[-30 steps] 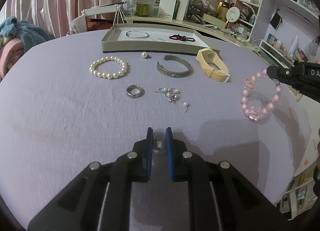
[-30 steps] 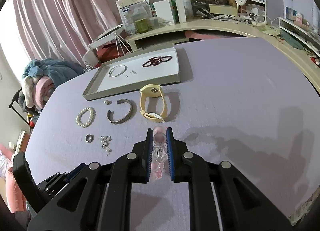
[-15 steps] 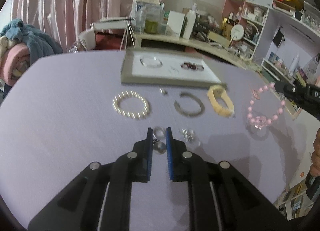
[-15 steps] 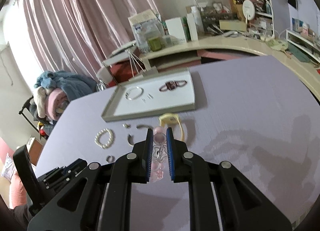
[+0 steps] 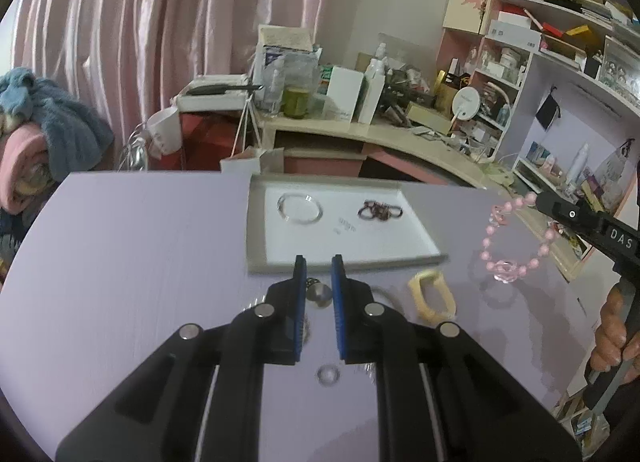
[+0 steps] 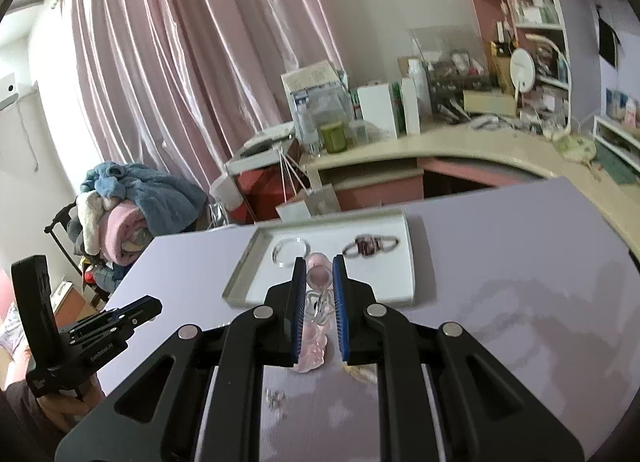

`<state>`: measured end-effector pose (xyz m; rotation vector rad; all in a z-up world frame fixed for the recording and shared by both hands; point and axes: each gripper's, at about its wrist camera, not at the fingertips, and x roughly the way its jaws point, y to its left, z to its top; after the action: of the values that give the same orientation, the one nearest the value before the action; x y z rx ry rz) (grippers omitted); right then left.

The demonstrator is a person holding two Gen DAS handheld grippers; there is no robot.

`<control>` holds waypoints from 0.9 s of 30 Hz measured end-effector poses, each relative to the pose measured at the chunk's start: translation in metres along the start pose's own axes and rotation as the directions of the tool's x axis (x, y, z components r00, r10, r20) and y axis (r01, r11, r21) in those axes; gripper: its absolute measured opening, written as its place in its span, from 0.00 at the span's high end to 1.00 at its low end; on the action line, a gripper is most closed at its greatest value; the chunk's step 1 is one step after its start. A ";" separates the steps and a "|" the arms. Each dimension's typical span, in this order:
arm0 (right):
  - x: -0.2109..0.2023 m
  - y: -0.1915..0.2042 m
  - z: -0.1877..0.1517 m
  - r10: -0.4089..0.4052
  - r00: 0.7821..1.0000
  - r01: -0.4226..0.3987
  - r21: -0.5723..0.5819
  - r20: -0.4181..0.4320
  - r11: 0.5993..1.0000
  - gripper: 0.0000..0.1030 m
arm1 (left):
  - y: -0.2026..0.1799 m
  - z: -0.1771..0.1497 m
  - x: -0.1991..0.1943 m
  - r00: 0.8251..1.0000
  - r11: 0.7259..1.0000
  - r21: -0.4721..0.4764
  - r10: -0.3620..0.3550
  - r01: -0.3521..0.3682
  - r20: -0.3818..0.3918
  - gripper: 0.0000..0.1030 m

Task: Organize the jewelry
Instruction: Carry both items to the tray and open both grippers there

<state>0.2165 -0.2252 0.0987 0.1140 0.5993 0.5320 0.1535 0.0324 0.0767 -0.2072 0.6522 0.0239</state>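
The purple desk (image 5: 120, 262) carries a flat tray (image 5: 256, 222) with a clear bangle (image 5: 300, 208) inside. The right tool (image 6: 318, 290) is clamped on a pink bead bracelet (image 5: 514, 236), held up in the air. The left tool (image 5: 318, 290) is nearly together, pinching what looks like a small silver charm (image 5: 318, 292).

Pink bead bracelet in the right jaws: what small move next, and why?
Probably carry the pink bead bracelet forward and lower it over the bare part of the tray. It hangs clear of the table, short of the tray, where a clear bangle already lies.
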 end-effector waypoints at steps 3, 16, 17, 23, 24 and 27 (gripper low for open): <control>0.007 0.003 0.016 -0.008 1.000 0.009 -0.028 0.024 1.000 0.86 | -0.002 0.021 0.009 1.000 1.000 0.015 -0.018 0.018 0.004 0.88; 0.075 -0.004 0.066 -0.028 0.999 0.029 -0.059 0.021 0.998 0.86 | -0.009 0.099 0.074 0.999 0.998 0.049 -0.047 0.046 0.016 0.88; 0.082 -0.005 0.066 -0.028 1.000 0.028 -0.055 0.011 0.998 0.86 | -0.008 0.102 0.081 0.999 0.998 0.046 -0.046 0.045 0.013 0.88; 0.129 -0.016 0.057 -0.036 0.996 0.033 -0.037 -0.077 0.999 0.86 | 0.001 0.105 0.124 0.999 0.998 0.036 -0.042 0.043 -0.033 0.88; 0.136 -0.018 0.054 -0.039 0.995 0.036 -0.036 -0.092 0.999 0.86 | 0.003 0.104 0.131 0.998 0.998 0.039 -0.042 0.043 -0.043 0.88; 0.155 -0.024 0.046 -0.046 0.990 0.043 -0.022 -0.136 0.999 0.86 | 0.006 0.100 0.149 0.997 0.998 0.038 -0.044 0.047 -0.068 0.88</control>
<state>0.3608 -0.1653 0.0515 0.0458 0.7281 0.5048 0.3313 0.0522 0.0633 -0.1851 0.7142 -0.0401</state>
